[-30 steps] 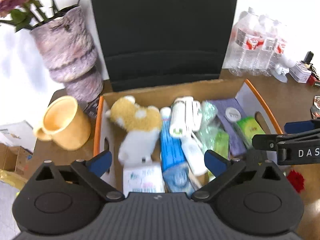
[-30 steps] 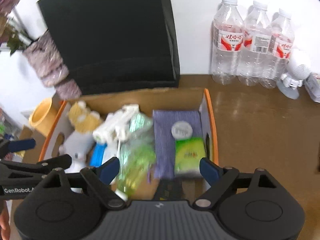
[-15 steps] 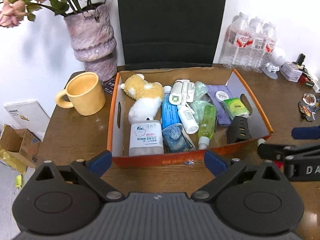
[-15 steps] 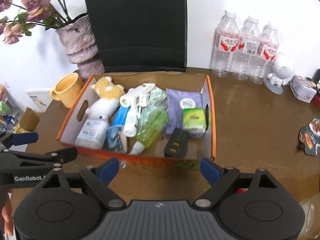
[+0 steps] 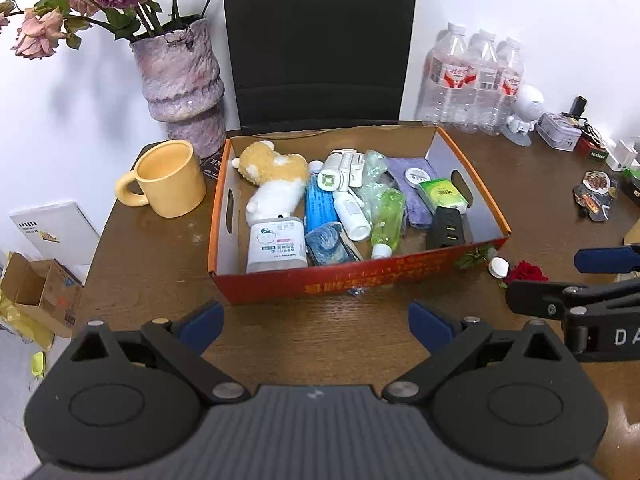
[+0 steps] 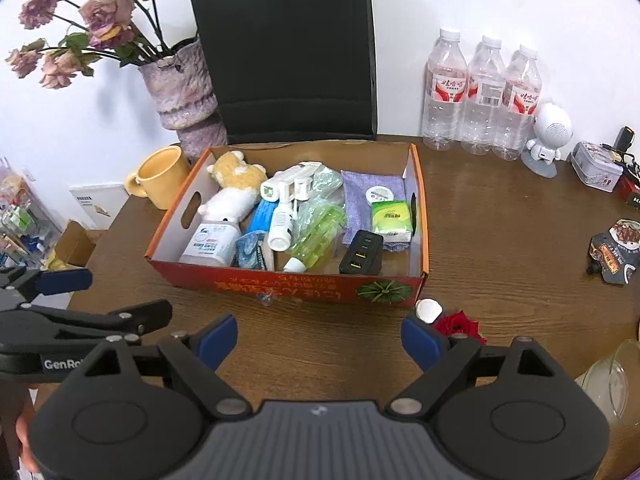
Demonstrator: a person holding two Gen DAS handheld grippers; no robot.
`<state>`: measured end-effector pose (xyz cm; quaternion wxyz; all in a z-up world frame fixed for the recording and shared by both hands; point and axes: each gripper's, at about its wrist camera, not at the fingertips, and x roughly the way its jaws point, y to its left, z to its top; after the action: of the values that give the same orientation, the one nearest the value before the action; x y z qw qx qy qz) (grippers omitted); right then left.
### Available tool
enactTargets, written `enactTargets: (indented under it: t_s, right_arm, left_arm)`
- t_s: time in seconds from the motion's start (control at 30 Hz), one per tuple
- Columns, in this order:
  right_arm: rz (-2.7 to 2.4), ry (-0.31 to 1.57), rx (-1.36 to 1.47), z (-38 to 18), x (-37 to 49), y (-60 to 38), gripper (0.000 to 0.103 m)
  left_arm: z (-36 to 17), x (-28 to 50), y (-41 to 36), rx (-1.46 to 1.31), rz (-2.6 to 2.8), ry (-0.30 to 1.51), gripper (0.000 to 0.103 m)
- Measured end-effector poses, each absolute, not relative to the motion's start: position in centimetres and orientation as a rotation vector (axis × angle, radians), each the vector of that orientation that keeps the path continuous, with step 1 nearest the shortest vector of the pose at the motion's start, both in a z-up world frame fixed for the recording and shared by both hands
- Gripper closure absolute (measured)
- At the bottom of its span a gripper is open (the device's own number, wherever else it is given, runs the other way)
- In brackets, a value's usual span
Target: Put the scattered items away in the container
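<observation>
An orange cardboard box [image 5: 360, 278] [image 6: 288, 282] stands on the brown table. It holds a plush toy [image 5: 272, 170], a white pouch [image 5: 276, 245], a blue tube [image 5: 319, 202], a green bottle [image 5: 387, 216], a purple cloth [image 6: 362, 200], a green tissue pack [image 6: 390, 218] and a black charger [image 6: 360, 253]. My left gripper [image 5: 316, 326] is open and empty, in front of the box. My right gripper [image 6: 320, 338] is open and empty, also in front of it. A white cap [image 6: 428, 310] and a red flower [image 6: 460, 325] lie outside the box's front right corner.
A yellow mug [image 5: 168, 178] and a vase of flowers [image 5: 180, 84] stand left of the box. A black bag [image 5: 318, 40] is behind it. Three water bottles [image 6: 480, 96], a white robot figure [image 6: 548, 136], a tin [image 6: 596, 166] and snack packets [image 6: 612, 250] are at the right.
Both grippers have pulled back and up from over the box. The whole box and table around it now show. Both stayed open and empty.
</observation>
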<state>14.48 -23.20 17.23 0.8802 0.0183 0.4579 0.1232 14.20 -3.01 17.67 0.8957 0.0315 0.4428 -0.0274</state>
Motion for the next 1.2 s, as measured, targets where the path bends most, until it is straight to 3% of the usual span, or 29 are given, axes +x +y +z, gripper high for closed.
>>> enactTargets:
  t_s: [0.27, 0.53, 0.83, 1.0, 1.07, 1.2]
  right_arm:
    - [0.272, 0.863, 0.035, 15.1, 9.8, -22.7, 0.013]
    - [0.28, 0.714, 0.057, 8.7, 3.5, -22.9, 0.012]
    - [0.199, 0.66, 0.099, 2.5, 1.0, -23.6, 0.012]
    - [0.166, 0.61, -0.017, 1.4, 0.7, -22.2, 0.009]
    - [0.145, 0.599, -0.05, 0.8, 0.8, -21.7, 0.002]
    - [0.147, 0.623, -0.071, -0.2, 1.3, -21.0, 0.002]
  left_arm:
    - [15.9, 8.5, -2.2, 0.059, -0.035, 0.742, 0.001]
    - [11.5, 1.7, -0.3, -0.029, -0.005, 0.574, 0.0]
    - [3.2, -0.3, -0.8, -0.023, -0.078, 0.623, 0.0]
    - [1.4, 0.1, -1.3, 0.036, -0.071, 0.639, 0.0]
    - [0.9, 0.8, -1.5, 0.044, -0.057, 0.676, 0.0]
    - [0.7, 1.2, -1.6, 0.053, -0.044, 0.688, 0.0]
